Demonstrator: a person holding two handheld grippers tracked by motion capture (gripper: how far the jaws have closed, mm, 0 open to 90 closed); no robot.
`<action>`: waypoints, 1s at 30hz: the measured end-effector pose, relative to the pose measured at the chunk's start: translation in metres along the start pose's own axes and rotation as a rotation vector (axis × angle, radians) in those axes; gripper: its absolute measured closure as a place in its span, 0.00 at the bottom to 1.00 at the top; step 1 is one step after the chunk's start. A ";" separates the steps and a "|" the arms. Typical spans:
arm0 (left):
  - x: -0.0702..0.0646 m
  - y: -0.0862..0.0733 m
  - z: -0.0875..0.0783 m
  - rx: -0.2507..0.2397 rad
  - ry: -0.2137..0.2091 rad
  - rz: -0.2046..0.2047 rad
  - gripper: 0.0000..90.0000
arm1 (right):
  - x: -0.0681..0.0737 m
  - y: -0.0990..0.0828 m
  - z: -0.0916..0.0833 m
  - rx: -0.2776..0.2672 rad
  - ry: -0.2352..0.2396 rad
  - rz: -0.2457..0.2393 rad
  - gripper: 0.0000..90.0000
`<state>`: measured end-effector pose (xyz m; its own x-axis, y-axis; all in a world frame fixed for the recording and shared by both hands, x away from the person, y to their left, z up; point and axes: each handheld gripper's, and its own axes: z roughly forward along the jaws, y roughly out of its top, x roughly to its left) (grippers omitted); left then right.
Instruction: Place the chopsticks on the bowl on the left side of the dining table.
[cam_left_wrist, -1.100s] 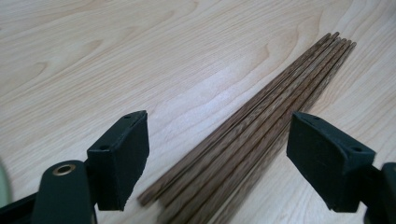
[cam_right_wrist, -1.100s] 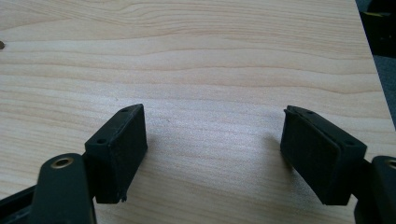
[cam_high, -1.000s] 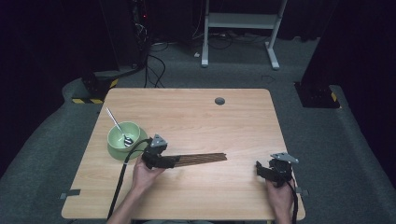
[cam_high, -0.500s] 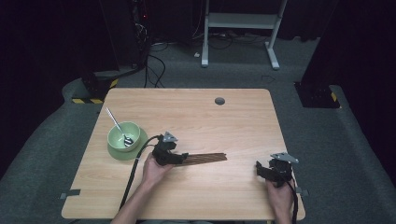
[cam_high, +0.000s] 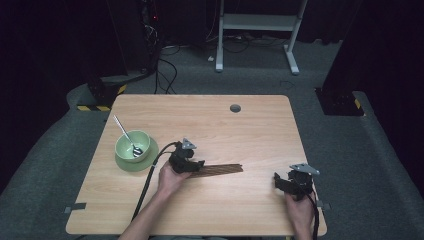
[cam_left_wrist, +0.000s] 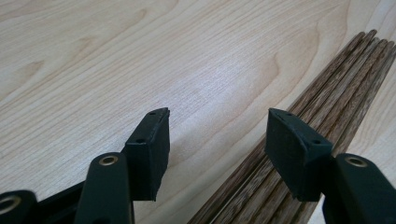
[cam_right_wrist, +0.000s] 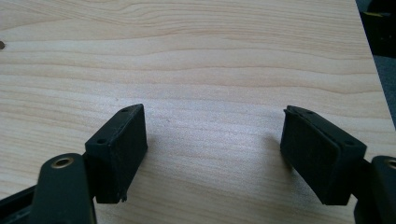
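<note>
**Closing on the chopsticks**

Left gripper (cam_high: 192, 165): at the left end of the bundle of dark wooden chopsticks (cam_high: 217, 170) lying mid-table (cam_high: 250, 130). Probably light, stiff, smooth, prone to roll or scatter; best pinched across the whole bundle near one end. Jaws part-open, just been closing, sticks under the right pad (cam_left_wrist: 296, 149), not yet clamped.

Right gripper (cam_high: 295, 182): parked near the right edge, jaws spread wide, holding nothing.

Your left gripper (cam_high: 192, 165) sits low near the table's middle, your left hand (cam_high: 170, 179) behind it, forearm running in from the bottom edge. Its jaws have just been closing (a wide gap remains, pads (cam_left_wrist: 150, 148) pressing on nothing). Your right gripper (cam_high: 286, 183) rests near the table's right front corner, right hand (cam_high: 298, 210) behind it, jaws spread wide and angled down at the surface.
</note>
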<state>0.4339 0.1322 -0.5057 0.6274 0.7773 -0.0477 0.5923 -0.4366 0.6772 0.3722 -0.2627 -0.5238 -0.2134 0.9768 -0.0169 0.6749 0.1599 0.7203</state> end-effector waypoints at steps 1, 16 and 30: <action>-0.001 0.000 0.001 0.006 -0.006 0.001 0.45 | 0.000 0.000 0.000 0.000 0.000 0.000 0.25; -0.003 0.001 0.005 0.016 -0.008 0.014 0.46 | 0.000 0.000 0.000 0.000 0.000 0.000 0.25; -0.004 -0.001 0.005 0.013 -0.017 0.018 0.46 | 0.000 0.000 0.000 0.000 0.001 -0.001 0.25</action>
<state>0.4334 0.1273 -0.5100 0.6461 0.7617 -0.0480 0.5875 -0.4562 0.6684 0.3721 -0.2628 -0.5238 -0.2146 0.9766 -0.0164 0.6748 0.1604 0.7204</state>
